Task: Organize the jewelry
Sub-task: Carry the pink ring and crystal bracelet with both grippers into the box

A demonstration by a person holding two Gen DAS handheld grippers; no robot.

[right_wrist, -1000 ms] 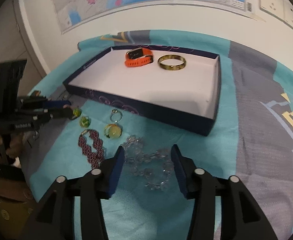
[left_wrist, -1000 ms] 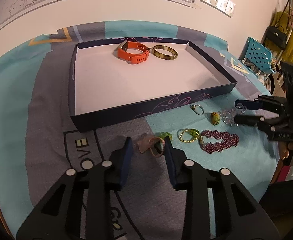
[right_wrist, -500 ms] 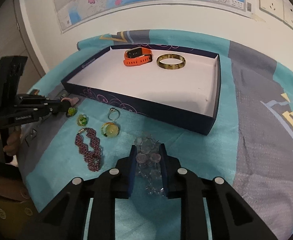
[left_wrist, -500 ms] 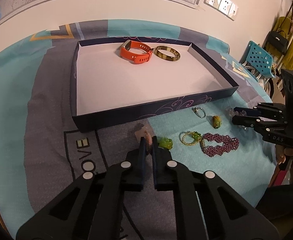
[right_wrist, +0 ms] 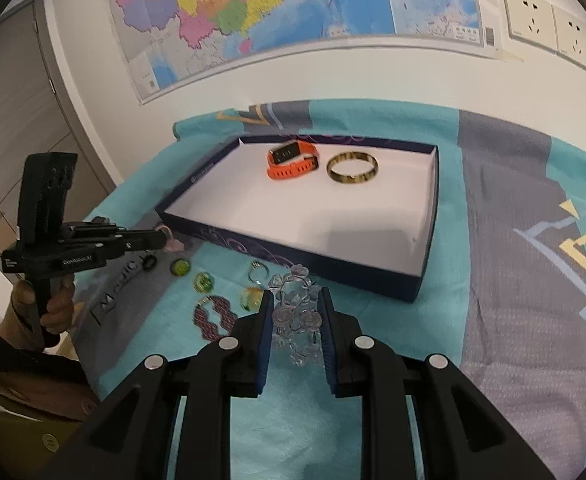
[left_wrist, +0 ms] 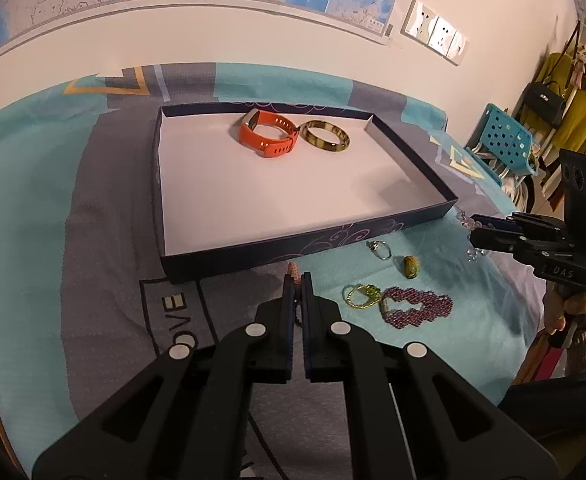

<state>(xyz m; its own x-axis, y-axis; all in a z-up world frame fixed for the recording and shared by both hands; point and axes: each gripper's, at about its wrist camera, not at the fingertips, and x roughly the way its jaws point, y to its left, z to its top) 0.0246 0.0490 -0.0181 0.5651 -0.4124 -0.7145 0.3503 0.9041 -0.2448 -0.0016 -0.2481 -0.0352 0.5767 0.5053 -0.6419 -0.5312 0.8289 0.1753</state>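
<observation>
My left gripper (left_wrist: pixel 297 282) is shut on a pink jewelry piece (left_wrist: pixel 294 270), whose tip sticks out between the pads just in front of the tray's near wall. In the right wrist view the pink jewelry piece (right_wrist: pixel 173 245) shows at the tips of the left gripper (right_wrist: pixel 161 240). My right gripper (right_wrist: pixel 295 300) is shut on a clear bead bracelet (right_wrist: pixel 295 314), held above the cloth. The dark blue tray (left_wrist: pixel 293 246) with a white floor holds an orange watch band (left_wrist: pixel 267 138) and a brown bangle (left_wrist: pixel 325 141) at its far end.
On the teal and grey cloth in front of the tray lie a silver ring (left_wrist: pixel 380 249), a yellow-green ring (left_wrist: pixel 411 266), a gold and green ring (left_wrist: pixel 363 295) and a purple bead bracelet (left_wrist: pixel 415 306). Two green stones (right_wrist: pixel 181 267) lie near the left gripper. A hand (right_wrist: pixel 53 304) holds it.
Both grippers have shut: the left on the pink piece, the right on the clear bead bracelet. The right one has risen with the bracelet off the cloth.
</observation>
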